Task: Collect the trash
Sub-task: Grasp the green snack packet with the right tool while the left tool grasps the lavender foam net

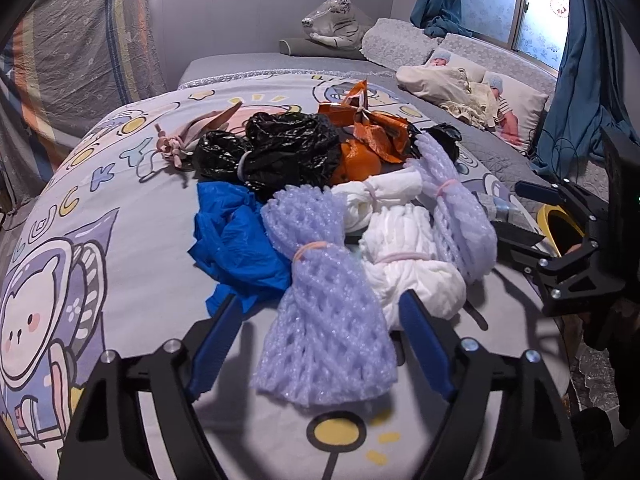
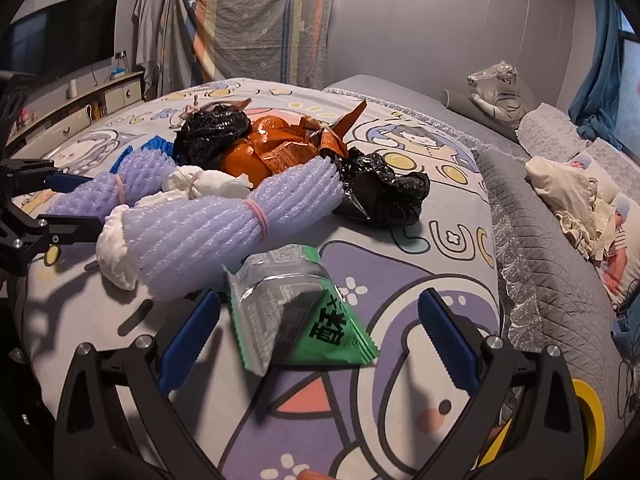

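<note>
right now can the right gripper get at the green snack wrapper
Probably yes. The right gripper is open, and the green snack wrapper lies flat on the bedspread between its fingers, nothing on top. The purple foam net sits just behind it.

Yellow bin [image 2: 588,420] cut off behind gripper frame, blue bag [image 2: 154,145] mostly hidden (behind foam net [image 2: 108,190])

plush tiger [image 1: 334,22], television [image 2: 60,44], blue curtains [image 1: 588,80]
</note>
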{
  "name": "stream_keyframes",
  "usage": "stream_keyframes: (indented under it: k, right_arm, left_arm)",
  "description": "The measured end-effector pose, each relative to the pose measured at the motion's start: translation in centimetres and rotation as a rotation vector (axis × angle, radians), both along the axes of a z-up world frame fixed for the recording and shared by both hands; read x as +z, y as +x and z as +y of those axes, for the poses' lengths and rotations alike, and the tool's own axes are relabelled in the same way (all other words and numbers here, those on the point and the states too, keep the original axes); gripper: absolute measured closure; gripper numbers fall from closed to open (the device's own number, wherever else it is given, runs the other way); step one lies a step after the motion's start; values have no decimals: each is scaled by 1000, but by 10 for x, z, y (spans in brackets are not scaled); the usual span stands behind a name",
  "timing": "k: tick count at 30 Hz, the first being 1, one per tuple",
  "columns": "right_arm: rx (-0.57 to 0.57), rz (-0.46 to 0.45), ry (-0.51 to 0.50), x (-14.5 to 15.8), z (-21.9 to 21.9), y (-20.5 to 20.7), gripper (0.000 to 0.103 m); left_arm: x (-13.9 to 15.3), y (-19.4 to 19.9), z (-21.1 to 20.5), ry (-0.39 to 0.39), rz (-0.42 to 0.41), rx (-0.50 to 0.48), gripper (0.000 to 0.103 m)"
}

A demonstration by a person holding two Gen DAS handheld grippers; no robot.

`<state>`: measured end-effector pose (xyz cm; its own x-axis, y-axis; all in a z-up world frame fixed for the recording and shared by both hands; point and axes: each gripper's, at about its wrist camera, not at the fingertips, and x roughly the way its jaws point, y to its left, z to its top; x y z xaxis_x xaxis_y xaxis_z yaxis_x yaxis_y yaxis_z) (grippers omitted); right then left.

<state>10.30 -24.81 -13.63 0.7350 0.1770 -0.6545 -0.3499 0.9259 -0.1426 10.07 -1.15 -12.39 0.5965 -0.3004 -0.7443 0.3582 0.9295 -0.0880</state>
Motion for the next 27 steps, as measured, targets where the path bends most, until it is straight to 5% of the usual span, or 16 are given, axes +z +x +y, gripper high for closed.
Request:
stream_keyframes:
  k: [5,13,27]
  right_arm:
    - [1,34,18,-5,-2,13,10]
    - [-25,64,27,-8,-1,19,44]
    - [-46,10,80,7,-1,8,65]
  left_arm:
    - [-2,4,-4,5,2,-14,41]
    - [-3,7,-8,7,10,-13,80]
    - [20,-21,35,-58,-40,28,83]
